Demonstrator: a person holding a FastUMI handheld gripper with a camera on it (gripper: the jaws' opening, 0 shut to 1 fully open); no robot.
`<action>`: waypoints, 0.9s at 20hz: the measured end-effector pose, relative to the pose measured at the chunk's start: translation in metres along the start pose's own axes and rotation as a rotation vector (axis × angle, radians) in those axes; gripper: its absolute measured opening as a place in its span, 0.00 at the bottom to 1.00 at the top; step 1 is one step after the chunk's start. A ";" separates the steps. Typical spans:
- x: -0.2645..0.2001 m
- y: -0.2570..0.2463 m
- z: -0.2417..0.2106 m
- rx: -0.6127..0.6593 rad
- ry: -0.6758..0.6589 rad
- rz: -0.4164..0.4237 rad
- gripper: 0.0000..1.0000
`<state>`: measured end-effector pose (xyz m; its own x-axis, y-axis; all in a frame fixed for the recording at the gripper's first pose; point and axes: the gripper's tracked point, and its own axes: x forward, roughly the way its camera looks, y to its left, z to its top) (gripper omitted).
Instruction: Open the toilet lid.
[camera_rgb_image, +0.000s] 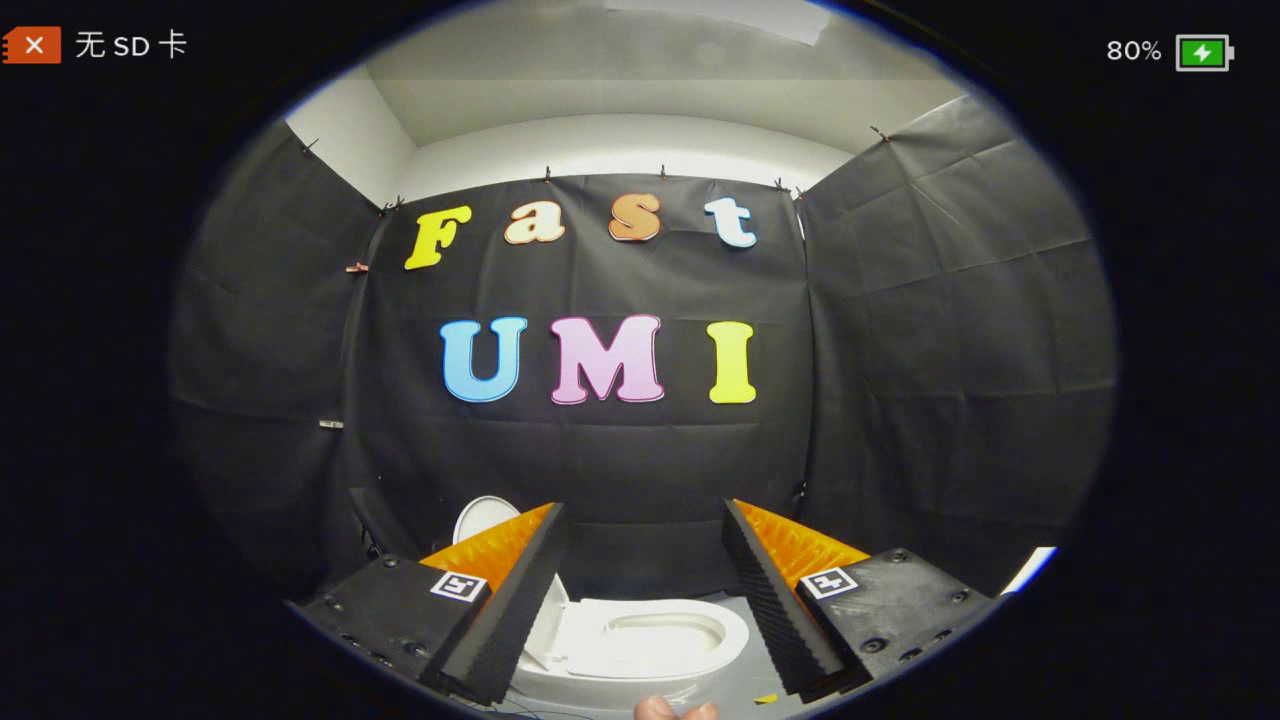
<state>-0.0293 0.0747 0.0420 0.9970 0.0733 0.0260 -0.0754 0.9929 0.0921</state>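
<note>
Low in the frame, between the gripper's widely parted, empty fingers, the toilet shows its seat ring and bowl uncovered, with the lid apparently raised at left behind the left finger, so the opening looks essentially done.

My gripper hangs with its fingers spread wide apart, touching nothing. Between them and a little below sits the toilet, its seat lying flat with the bowl opening in the middle. The lid stands upright at the toilet's left end, partly hidden behind my left finger. The cloth wall rises behind the toilet, with more cloth to either side. A fingertip shows just before the toilet, under my gripper.
</note>
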 end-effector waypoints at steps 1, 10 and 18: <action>0.000 -0.001 -0.003 -0.001 0.004 -0.001 0.98; 0.002 -0.002 -0.014 0.007 0.030 -0.002 0.98; 0.003 0.004 -0.015 -0.013 0.032 -0.001 0.98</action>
<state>-0.0264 0.0802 0.0273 0.9972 0.0749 -0.0057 -0.0742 0.9941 0.0788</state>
